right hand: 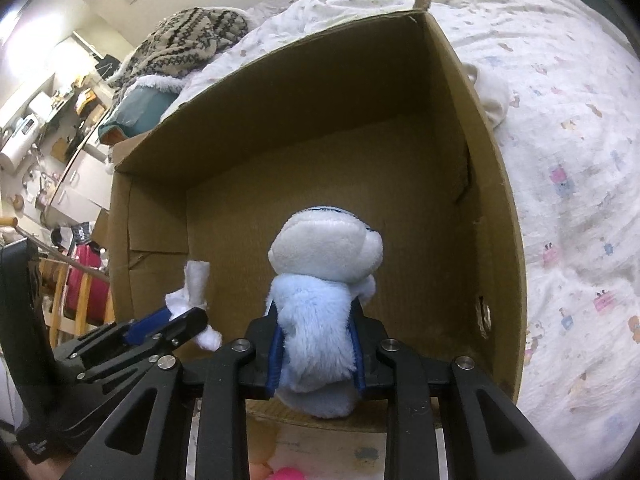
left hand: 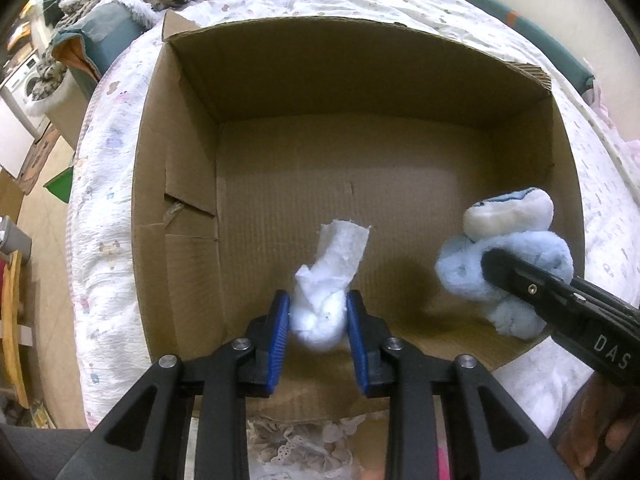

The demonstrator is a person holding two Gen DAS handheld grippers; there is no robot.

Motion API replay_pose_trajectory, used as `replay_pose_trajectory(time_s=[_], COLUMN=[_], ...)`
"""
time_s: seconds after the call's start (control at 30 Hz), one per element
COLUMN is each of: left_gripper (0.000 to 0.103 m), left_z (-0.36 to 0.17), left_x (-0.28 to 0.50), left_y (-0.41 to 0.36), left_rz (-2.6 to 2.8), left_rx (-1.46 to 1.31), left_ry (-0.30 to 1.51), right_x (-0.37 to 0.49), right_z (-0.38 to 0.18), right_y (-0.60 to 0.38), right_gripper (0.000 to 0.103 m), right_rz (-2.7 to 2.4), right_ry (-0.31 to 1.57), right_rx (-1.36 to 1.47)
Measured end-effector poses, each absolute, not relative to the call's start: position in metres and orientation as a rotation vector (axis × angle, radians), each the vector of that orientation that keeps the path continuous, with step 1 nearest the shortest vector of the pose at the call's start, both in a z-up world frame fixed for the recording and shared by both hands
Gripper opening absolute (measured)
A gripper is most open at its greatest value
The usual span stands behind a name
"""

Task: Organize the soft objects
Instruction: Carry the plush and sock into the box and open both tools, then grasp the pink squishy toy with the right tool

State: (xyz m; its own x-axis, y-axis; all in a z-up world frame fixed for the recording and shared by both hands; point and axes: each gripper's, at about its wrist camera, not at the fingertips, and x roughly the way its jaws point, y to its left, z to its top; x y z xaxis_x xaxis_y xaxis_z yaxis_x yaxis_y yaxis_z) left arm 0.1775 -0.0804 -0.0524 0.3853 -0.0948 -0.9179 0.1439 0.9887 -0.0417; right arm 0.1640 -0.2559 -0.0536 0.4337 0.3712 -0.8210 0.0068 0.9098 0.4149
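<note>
**Box waits on two soft loads**

Box (left hand: 360,80) sits open on the bed (left hand: 112,152), and its floor shows bare cardboard; nothing lies in it yet. Judging by that, the sorting is at an early stage: two soft things are over the box but neither is released.

The left gripper (left hand: 318,320) pinches a white wad (left hand: 324,280) between its blue pads (left hand: 280,332), just inside the box's near wall, with a loose tail of the wad standing up toward the box's middle. The right gripper (right hand: 318,356) is clamped on a blue plush (right hand: 320,320) by its furry body, the pale head pointing toward the box's far wall. From the left view the plush hangs near the box's right wall, beside the wad but not touching it.

Both grippers reach in over the near rim, side by side and angled down toward the floor of the box. A bare hand (left hand: 592,436) shows behind the right tool.

Left to do, as I judge it: lower and release both. A pale cloth (right hand: 494,96) lies on the bed just outside the box's right wall, and something pink (right hand: 286,474) shows below the near rim; these may follow.
</note>
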Motion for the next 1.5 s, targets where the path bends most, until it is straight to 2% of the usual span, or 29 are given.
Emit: replay_pose_trajectory(time_s=[0.17,0.3,0.37,0.4,0.43,0.83,1.5], left_gripper=[0.035,0.049,0.056,0.061,0.063,0.063,0.063], left_z=[-0.049,-0.042,-0.039,-0.038,-0.037,-0.020,-0.004], left_x=[0.174,0.171,0.169,0.168,0.168,0.153,0.096], left_y=[-0.079,-0.077,-0.076,-0.076,-0.075,-0.065,-0.034], left_rz=[-0.150,-0.147,-0.144,-0.143,-0.142,-0.142,-0.090], left_rx=[0.054,0.053,0.053,0.054,0.055,0.044,0.013], left_ry=[1.155,1.124,1.110,1.105,1.103,1.062,1.047], right_x=[0.166,0.167,0.166,0.165,0.164,0.147,0.096], right_z=[-0.052,-0.051,-0.048,-0.046,-0.043,-0.021,-0.017], right_y=[-0.252,-0.252,-0.253,-0.254,-0.255,-0.258,-0.266], right_gripper=[0.031,0.033,0.044,0.057,0.067,0.068,0.068], right_rz=[0.236,0.234,0.235,0.237,0.234,0.205,0.167], right_ry=[1.102,1.095,1.081,1.066,1.051,0.979,1.016], right_rx=[0.360,0.363,0.369,0.375,0.380,0.333,0.389])
